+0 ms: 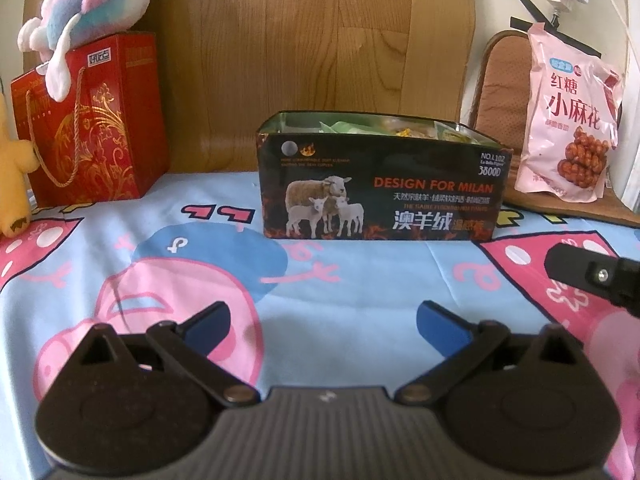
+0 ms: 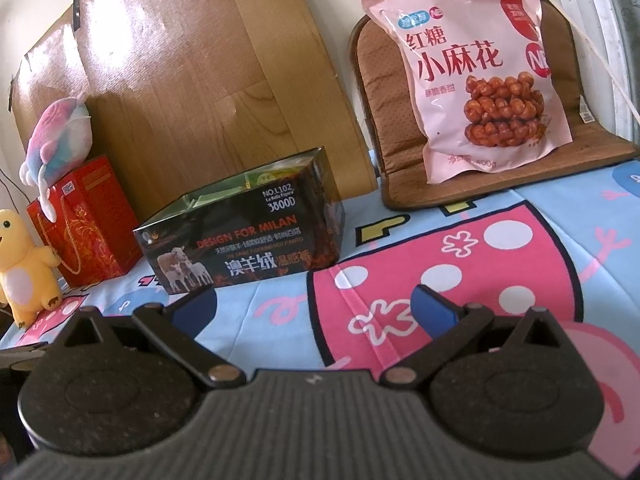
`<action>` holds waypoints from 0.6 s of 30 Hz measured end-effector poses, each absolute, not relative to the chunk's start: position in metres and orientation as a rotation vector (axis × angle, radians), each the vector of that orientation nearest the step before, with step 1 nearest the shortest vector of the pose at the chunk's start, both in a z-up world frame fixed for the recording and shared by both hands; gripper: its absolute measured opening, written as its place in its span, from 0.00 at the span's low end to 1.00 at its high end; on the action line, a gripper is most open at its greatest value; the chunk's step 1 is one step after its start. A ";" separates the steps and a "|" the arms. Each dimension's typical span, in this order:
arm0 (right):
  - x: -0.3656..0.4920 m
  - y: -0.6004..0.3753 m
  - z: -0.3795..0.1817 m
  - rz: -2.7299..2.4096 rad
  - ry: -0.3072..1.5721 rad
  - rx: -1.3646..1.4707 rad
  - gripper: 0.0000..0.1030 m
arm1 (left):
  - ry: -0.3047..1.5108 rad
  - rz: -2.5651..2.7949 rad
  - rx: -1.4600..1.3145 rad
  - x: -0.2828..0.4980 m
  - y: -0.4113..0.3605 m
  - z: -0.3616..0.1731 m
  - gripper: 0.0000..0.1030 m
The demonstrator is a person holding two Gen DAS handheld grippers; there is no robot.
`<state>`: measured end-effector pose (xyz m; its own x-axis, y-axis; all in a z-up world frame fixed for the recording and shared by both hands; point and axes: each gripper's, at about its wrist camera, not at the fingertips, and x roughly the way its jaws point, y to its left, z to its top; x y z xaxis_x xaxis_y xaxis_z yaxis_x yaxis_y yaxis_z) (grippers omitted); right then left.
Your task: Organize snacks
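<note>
Both the left gripper (image 1: pixel 322 322) and right gripper (image 2: pixel 316 307) fingers spread wide, holding nothing.

A tabletop under a light-blue cartoon-print cloth (image 1: pixel 360 280) carries a dark open-topped cardboard box (image 1: pixel 376 196) (small packets inside) at centre far, a red paper gift bag (image 1: pixel 92 128) far left, a yellow plush toy (image 2: pixel 28 268) beside it, and a brown seat cushion (image 2: pixel 480 188) far right.

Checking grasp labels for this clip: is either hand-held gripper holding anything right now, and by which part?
Nothing is held. The left hand-held gripper and right hand-held gripper are both open over the sheet, short of the box and pink snack bag.
</note>
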<state>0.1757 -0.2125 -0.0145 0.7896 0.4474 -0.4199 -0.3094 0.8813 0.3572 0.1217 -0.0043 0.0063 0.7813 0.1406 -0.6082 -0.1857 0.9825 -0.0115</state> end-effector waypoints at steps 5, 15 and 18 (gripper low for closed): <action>0.175 -0.213 -0.014 0.411 0.518 0.280 1.00 | 0.657 0.180 -0.083 0.122 -0.003 0.006 1.00; 0.175 -0.213 -0.014 0.410 0.520 0.279 1.00 | 0.666 0.185 -0.097 0.124 -0.001 0.006 1.00; 0.175 -0.212 -0.014 0.412 0.523 0.279 1.00 | 0.668 0.186 -0.104 0.123 0.000 0.006 1.00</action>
